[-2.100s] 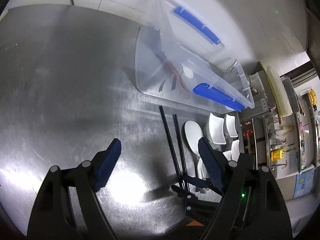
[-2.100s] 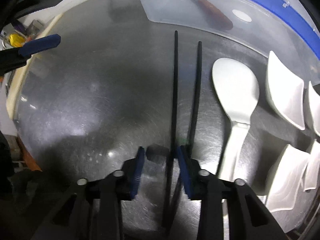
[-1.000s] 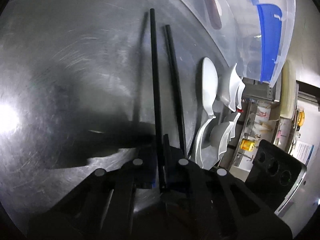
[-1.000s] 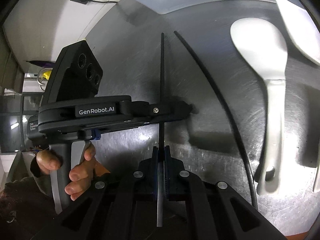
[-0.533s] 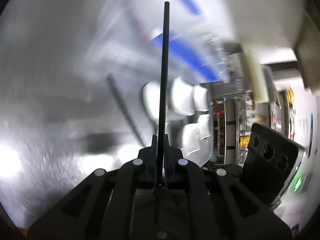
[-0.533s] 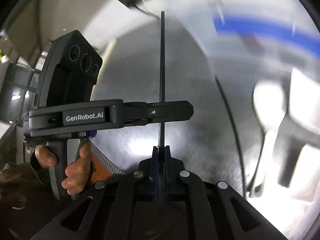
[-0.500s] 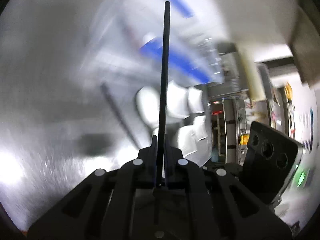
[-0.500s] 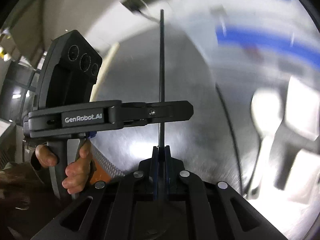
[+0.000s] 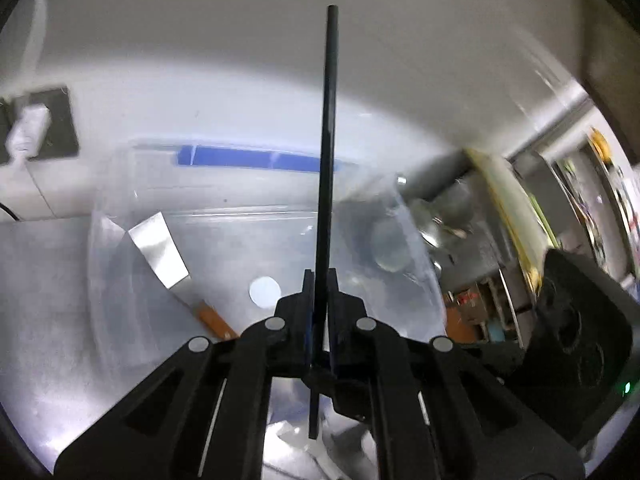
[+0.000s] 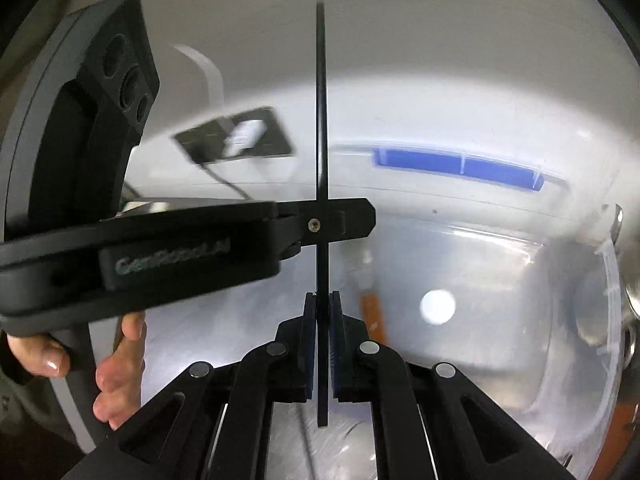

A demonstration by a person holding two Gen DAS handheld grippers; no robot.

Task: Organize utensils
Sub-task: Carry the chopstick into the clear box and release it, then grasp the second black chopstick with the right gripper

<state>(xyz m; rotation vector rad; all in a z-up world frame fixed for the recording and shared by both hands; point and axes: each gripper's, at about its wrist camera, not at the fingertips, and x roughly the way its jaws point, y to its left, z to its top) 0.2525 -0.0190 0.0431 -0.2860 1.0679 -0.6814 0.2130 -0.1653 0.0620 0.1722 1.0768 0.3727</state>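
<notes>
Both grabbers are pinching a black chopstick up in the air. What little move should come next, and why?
Probably carry it forward over the clear bin and lower it in. The left gripper and right gripper are both shut on the black chopstick, and the bin just ahead already holds a spatula.

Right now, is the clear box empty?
No, a spatula with a metal blade and an orange handle lies inside the clear box.

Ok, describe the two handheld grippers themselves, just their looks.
Both are matte black plastic. The right gripper has flat blue ribbed pads and round silver pivot pins; so does the left gripper. The left one's side carries grey "GenRobot.AI" lettering, one screw and three round recesses.
</notes>
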